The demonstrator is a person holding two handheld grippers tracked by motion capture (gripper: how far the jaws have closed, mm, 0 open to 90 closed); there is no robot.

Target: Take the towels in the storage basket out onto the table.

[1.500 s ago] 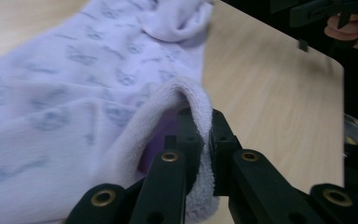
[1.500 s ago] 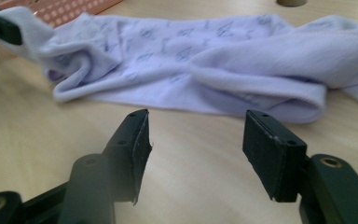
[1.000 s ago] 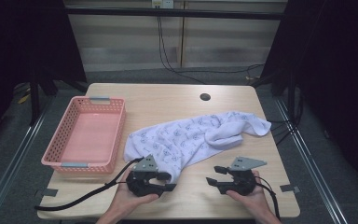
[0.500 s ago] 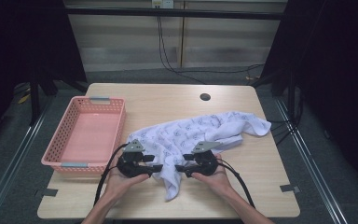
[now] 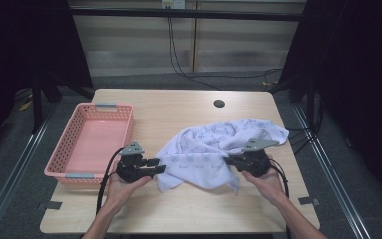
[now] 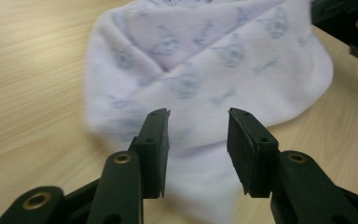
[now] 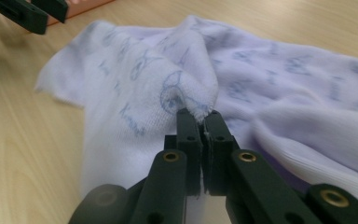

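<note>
I see soft terry cloth towel (image 7: 279, 88), matt w/ faint print; table (image 5: 179, 109) smooth pale wood-grain laminate; basket (image 5: 74, 144) pink perforated plastic; jaws matt black plastic, brass rivets.

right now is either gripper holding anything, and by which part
The right gripper is shut on a raised fold of the towel near its front edge. The left gripper, jaws just closing, stands open over the towel's left end without pinching it.
</note>
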